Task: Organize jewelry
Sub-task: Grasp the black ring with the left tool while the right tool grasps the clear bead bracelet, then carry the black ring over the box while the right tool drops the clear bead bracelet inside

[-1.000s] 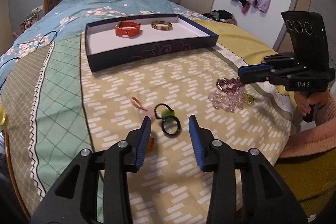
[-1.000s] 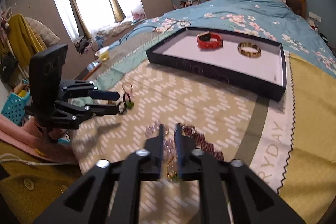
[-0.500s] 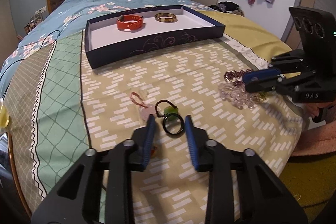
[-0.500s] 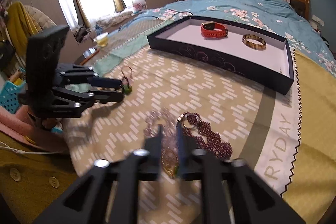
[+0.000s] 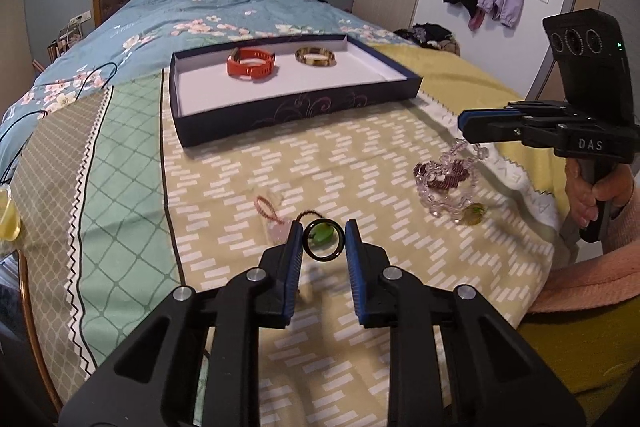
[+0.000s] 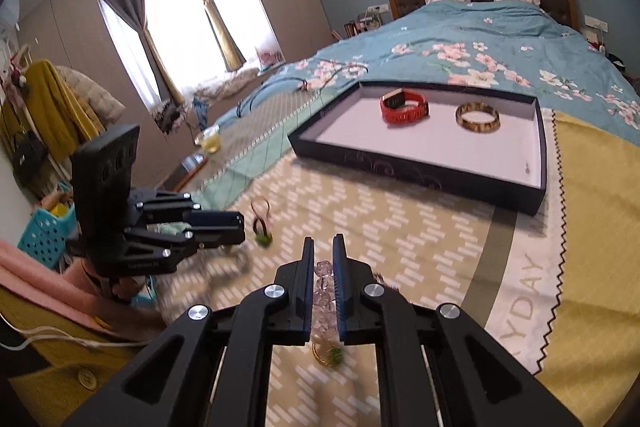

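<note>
My left claw [image 5: 323, 235] pinches the black ring [image 5: 322, 240]; right claw [image 6: 322, 259] clamps the clear beads [image 6: 325, 293], both off the blanket [image 5: 248, 187].

You are looking at a glossy black ring [image 5: 323, 239], clear glassy beads [image 5: 448, 183], a matt rubbery orange band [image 5: 251, 63], a polished bangle [image 5: 315, 56], a paper-lined tray [image 5: 280, 115], and a woven cloth bedspread [image 5: 248, 187].

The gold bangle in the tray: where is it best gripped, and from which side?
Pinch one wall of the gold bangle from above, one finger inside its hole. It lies flat in the tray, whose raised rim hinders a side approach.
</note>
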### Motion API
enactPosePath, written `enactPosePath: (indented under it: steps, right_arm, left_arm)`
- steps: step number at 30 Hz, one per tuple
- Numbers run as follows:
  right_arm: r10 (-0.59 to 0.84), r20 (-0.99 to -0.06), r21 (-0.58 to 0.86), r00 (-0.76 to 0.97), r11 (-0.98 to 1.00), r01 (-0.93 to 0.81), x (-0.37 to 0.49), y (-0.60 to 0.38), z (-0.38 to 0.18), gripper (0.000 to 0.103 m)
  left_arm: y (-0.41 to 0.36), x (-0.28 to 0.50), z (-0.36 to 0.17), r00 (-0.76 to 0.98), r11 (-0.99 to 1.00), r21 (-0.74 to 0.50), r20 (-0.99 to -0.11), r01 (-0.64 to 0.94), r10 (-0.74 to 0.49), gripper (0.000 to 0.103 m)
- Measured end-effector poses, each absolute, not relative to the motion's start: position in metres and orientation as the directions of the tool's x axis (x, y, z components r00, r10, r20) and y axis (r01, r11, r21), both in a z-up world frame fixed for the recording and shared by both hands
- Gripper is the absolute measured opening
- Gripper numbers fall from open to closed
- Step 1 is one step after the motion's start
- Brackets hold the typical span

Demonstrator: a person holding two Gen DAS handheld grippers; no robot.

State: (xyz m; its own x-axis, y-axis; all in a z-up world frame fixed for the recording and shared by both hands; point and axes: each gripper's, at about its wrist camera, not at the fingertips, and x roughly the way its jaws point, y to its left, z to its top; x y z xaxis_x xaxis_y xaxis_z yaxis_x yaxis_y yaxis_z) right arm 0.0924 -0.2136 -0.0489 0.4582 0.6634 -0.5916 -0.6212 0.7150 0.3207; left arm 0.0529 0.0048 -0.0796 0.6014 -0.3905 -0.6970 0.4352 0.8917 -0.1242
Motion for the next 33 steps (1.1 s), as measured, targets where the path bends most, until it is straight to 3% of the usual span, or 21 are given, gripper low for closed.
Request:
enactPosePath:
  steps: [13,33]
  right_arm:
    - [0.683,-0.518,0.329,0.515,0.715,-0.617,0.107,-0.217,-0.022,0.007]
    - [0.639,-0.456,0.318,0.619,0.767,-0.558,0.179,-0.230,0.010,0.008]
  left_arm:
    - [-0.007,0.057,-0.057,0.637,0.876,-0.096,-0.650,0.472,-0.414,0.022]
    - [-0.016,0.148,-0.029,0.712,0.905,-0.029,-0.607,0.425,-0.354,0.022]
